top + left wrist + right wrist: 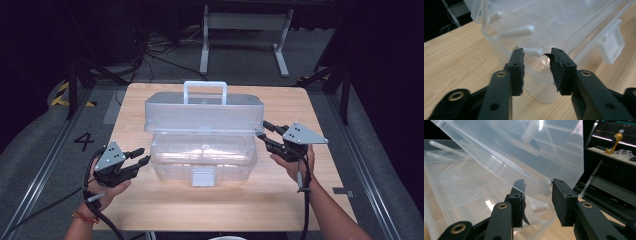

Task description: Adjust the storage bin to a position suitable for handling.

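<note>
A clear plastic toolbox stands in the middle of the wooden table, its base [202,157] toward me with a white latch [204,176] in front. Its lid [202,112] is raised upright behind, handle [205,92] on top. My left gripper [141,156] sits just left of the base, apart from it, jaws open with nothing between them; in the left gripper view [536,56] the base's rounded corner [541,75] lies just beyond the tips. My right gripper [264,130] is at the lid's lower right corner. In the right gripper view [536,183] the jaws stand apart astride the lid's edge [531,178].
The table [210,205] has bare wood in front of and beside the box. A white frame [245,22] and cables stand on the floor behind it. A floor mark "4" [83,141] lies at the left. An orange bottle [615,142] stands on a far shelf.
</note>
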Demonstrator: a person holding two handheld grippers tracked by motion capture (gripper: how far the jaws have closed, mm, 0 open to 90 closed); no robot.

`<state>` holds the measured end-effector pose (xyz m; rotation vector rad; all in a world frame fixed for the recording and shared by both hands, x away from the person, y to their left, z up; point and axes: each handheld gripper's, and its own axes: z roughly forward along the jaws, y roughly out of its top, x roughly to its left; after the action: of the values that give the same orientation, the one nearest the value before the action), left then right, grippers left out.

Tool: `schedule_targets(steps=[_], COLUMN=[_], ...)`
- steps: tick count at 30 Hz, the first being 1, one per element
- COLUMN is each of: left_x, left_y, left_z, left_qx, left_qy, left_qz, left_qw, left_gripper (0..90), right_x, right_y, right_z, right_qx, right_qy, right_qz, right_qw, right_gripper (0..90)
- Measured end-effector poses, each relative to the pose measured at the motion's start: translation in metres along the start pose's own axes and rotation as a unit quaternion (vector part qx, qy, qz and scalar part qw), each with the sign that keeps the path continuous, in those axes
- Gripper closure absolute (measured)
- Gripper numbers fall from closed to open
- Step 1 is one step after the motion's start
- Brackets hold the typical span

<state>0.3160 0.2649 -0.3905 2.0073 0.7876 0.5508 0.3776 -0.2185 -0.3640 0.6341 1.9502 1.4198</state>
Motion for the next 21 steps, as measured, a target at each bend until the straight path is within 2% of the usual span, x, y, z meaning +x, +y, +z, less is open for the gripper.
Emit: schedule_targets(steps=[4, 6, 13, 14, 15, 21], left_x=[0.001, 0.002, 0.003, 0.004, 0.004, 0.012], left_y=[-0.008, -0.013, -0.034, -0.038, -0.041, -0.064], left_z=[0.0, 0.002, 0.013, 0.015, 0.016, 0.026], left_qx=[0.004, 0.011, 0.064, 0.076, 0.082, 0.111], left_qy=[0.002, 0.003, 0.005, 0.011, 0.013, 0.0], left_qz=[-0.015, -0.027, -0.021, -0.009, -0.007, -0.039], left_qw=[0.9999, 0.9996, 0.9977, 0.997, 0.9965, 0.993], left_gripper=[52.7, 49.1, 43.1, 42.4, 41.8, 40.3], right_x=[0.0, 0.0, 0.001, 0.001, 0.0, -0.004], right_y=[0.002, 0.003, 0.008, 0.01, 0.011, 0.018], right_z=[0.003, 0.005, 0.013, 0.015, 0.016, 0.021], right_qx=[-0.012, -0.016, -0.024, -0.023, -0.023, -0.031], right_qy=[-0.015, -0.027, -0.059, -0.066, -0.068, -0.087], right_qz=[0.01, 0.006, 0.002, 0.0, 0.002, 0.009], right_qw=[0.9998, 0.9995, 0.998, 0.9975, 0.9974, 0.9957], right_gripper=[64.0, 64.3, 64.2, 64.9, 64.6, 67.6])
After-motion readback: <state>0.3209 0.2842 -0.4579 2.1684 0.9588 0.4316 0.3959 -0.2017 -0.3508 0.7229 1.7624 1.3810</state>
